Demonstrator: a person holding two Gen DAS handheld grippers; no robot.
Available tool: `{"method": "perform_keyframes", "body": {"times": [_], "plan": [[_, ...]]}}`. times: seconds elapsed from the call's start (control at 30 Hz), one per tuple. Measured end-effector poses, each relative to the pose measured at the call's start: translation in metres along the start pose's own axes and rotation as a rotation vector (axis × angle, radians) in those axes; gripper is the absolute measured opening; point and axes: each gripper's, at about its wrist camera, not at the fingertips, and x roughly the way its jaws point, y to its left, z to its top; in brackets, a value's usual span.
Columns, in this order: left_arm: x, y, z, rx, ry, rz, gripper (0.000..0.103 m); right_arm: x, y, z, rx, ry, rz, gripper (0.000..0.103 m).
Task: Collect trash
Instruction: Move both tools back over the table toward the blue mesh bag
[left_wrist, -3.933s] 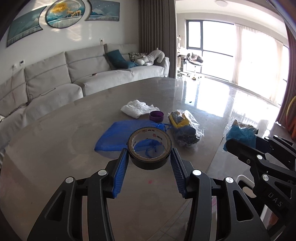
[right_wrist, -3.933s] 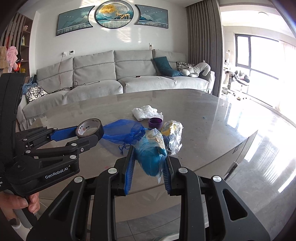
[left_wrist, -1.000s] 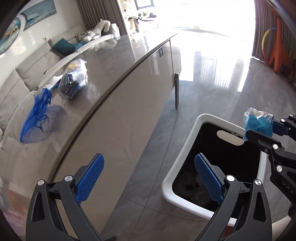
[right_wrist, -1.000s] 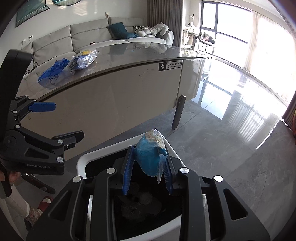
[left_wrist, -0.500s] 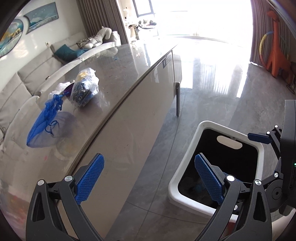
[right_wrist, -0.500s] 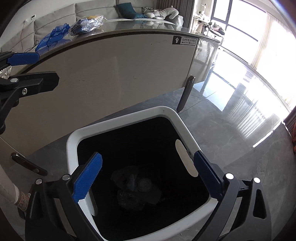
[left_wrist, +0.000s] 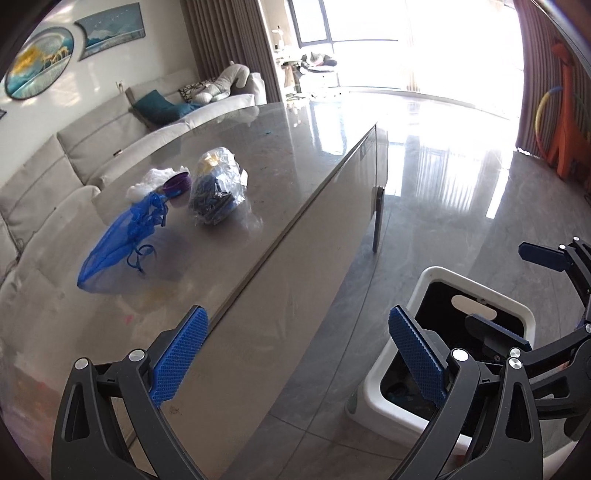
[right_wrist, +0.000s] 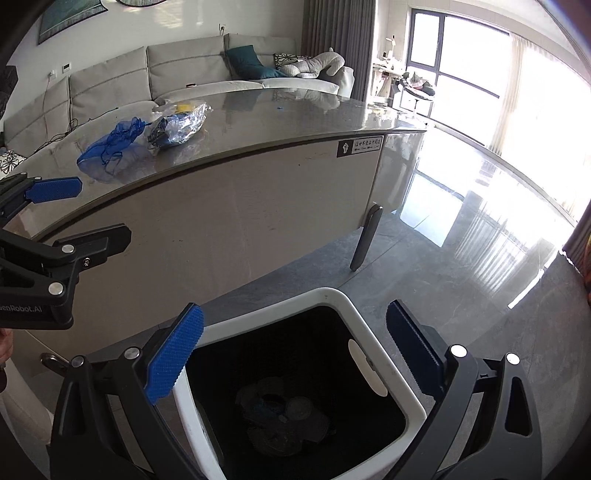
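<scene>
Right gripper (right_wrist: 294, 350) is hanging over the white bin (right_wrist: 334, 295), fingers spread wide with nothing between them. Its jaws have just been opening; the blue-wrapped packet they were gripping a second ago is gone from them, and trash (right_wrist: 284, 413) is lying at the bin's bottom. Left gripper (left_wrist: 297, 352) is sitting beside the bin, wide and empty. Blue mesh bag (left_wrist: 122, 236) and clear plastic bundle (left_wrist: 216, 192) are lying on the table (left_wrist: 280, 155) above the bin.

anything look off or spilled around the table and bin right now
Nothing spilled or damaged. Trash lies inside the white bin, none on the floor around it. The blue mesh bag, clear plastic bag, white tissue and purple cap sit uncollected on the table.
</scene>
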Motion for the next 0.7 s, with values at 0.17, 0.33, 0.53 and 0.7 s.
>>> {"method": "perform_keyframes", "body": {"times": [0.17, 0.33, 0.53, 0.7], "plan": [[-0.006, 0.018, 0.005, -0.044, -0.026, 0.030, 0.097, -0.008, 0.010, 0.018, -0.018, -0.053, 0.000, 0.098], [-0.009, 0.040, 0.007, -0.091, -0.042, 0.062, 0.097, -0.006, 0.019, 0.033, -0.015, -0.077, 0.016, 0.098], [-0.009, 0.064, 0.010, -0.150, -0.040, 0.072, 0.097, -0.007, 0.036, 0.058, -0.027, -0.125, 0.030, 0.098], [-0.011, 0.083, 0.022, -0.142, -0.068, 0.111, 0.097, -0.007, 0.058, 0.091, -0.034, -0.161, 0.083, 0.098]]}}
